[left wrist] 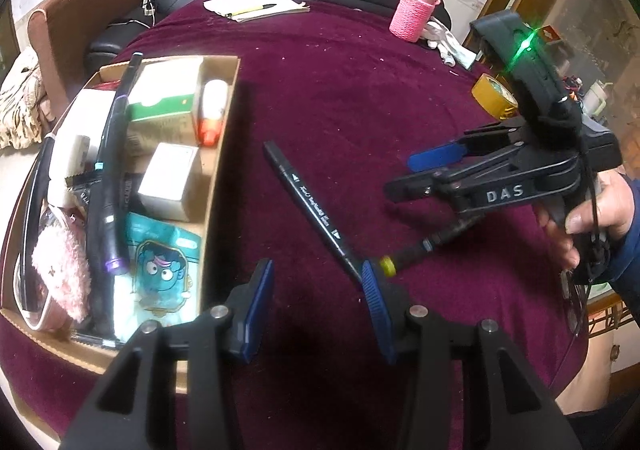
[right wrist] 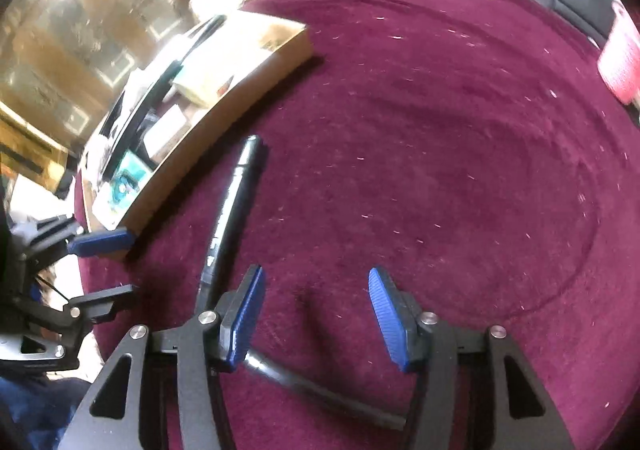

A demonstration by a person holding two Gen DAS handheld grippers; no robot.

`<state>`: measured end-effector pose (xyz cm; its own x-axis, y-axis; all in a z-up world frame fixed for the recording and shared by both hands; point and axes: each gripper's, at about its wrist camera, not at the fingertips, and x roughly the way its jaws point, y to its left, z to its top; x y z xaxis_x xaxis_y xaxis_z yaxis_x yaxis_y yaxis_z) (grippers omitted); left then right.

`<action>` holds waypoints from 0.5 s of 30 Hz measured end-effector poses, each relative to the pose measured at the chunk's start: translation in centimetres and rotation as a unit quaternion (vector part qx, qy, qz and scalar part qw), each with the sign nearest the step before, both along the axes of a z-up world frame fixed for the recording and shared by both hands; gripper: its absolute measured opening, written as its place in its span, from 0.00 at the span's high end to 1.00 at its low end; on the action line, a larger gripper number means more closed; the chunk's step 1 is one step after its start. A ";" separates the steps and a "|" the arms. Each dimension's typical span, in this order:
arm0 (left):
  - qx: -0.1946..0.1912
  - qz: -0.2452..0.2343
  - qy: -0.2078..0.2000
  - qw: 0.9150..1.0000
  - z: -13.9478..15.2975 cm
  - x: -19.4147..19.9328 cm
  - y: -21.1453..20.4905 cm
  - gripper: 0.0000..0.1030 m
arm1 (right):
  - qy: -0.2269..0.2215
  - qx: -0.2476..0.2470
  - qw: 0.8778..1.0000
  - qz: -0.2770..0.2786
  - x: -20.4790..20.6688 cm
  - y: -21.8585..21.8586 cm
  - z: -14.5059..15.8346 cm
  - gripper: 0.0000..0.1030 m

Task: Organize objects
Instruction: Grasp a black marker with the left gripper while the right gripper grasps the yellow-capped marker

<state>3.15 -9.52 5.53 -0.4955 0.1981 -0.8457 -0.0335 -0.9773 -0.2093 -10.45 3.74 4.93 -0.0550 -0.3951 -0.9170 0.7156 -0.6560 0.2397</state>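
Observation:
A black marker pen [left wrist: 308,206] lies on the maroon tablecloth [left wrist: 352,98] beside a cardboard tray [left wrist: 224,122] full of small items. A second dark pen with a yellow-green band [left wrist: 416,250] lies to its right, under my right gripper [left wrist: 404,178]. My left gripper [left wrist: 316,306] is open, its right pad touching the marker's near end. In the right wrist view, my right gripper [right wrist: 316,314] is open; the marker [right wrist: 236,202] lies ahead left and the second pen [right wrist: 320,390] below it. The left gripper [right wrist: 108,266] shows at left, by the tray [right wrist: 224,106].
The tray holds boxes, a red-tipped tube [left wrist: 210,110], a long black pen [left wrist: 112,154], a pink fluffy item [left wrist: 60,266] and a cartoon packet [left wrist: 160,270]. Papers with a pencil [left wrist: 256,6], a pink knitted bottle [left wrist: 414,10] and a yellow tape roll [left wrist: 494,96] sit farther back.

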 end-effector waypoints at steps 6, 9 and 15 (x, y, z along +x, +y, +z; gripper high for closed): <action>0.003 0.001 -0.005 1.000 -0.4 -0.3 0.1 0.56 | -0.025 0.006 0.999 -0.048 0.0 4.2 -1.6 0.43; 0.026 0.003 -0.017 1.000 -0.9 -1.6 0.0 0.53 | -0.048 -0.009 0.996 -0.078 0.5 6.3 -1.9 0.43; 0.061 0.026 -0.057 0.996 -2.4 -5.5 0.1 0.51 | -0.045 -0.030 0.993 -0.110 2.9 8.6 -0.8 0.43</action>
